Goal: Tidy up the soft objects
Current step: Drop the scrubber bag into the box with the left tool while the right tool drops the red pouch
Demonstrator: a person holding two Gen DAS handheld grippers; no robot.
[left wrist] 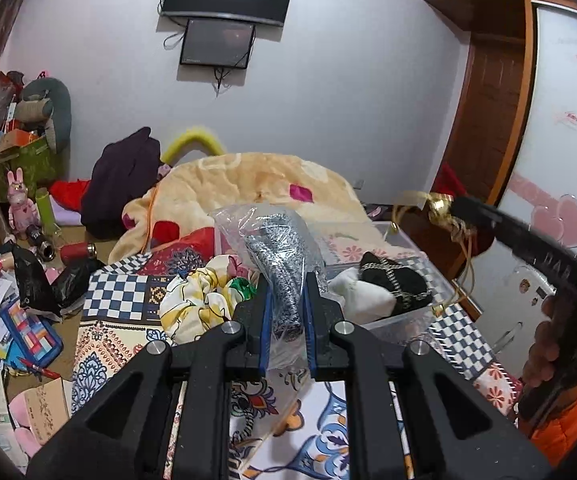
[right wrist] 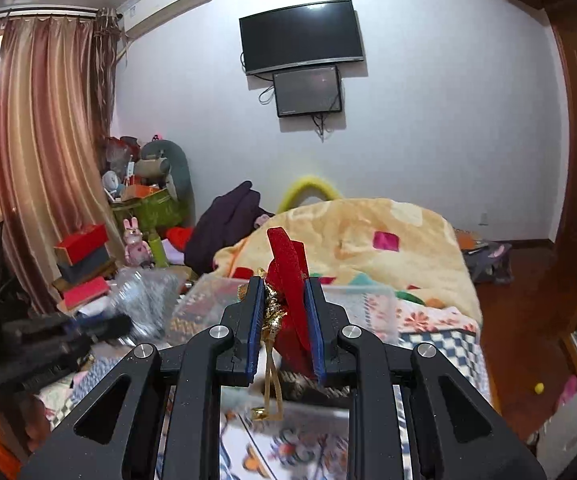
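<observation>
My left gripper (left wrist: 286, 280) is shut on a clear plastic bag holding a grey knitted item (left wrist: 278, 252), raised above the patterned bed. Behind it lies a yellow floral cloth (left wrist: 196, 304). A clear plastic bin (left wrist: 388, 320) to the right holds black and white soft items (left wrist: 384, 284). My right gripper (right wrist: 284, 284) is shut on a red fabric ornament with gold cord (right wrist: 288, 276), held above the clear bin (right wrist: 352, 300). The right gripper also shows at the right of the left wrist view (left wrist: 460, 210), with gold cord hanging from it.
A peach blanket (left wrist: 248, 184) is heaped on the bed's far half. A dark garment (left wrist: 124, 184) lies at its left. The floor at left is cluttered with boxes, papers and black bags (left wrist: 44, 284). A wardrobe (left wrist: 560, 160) stands at right.
</observation>
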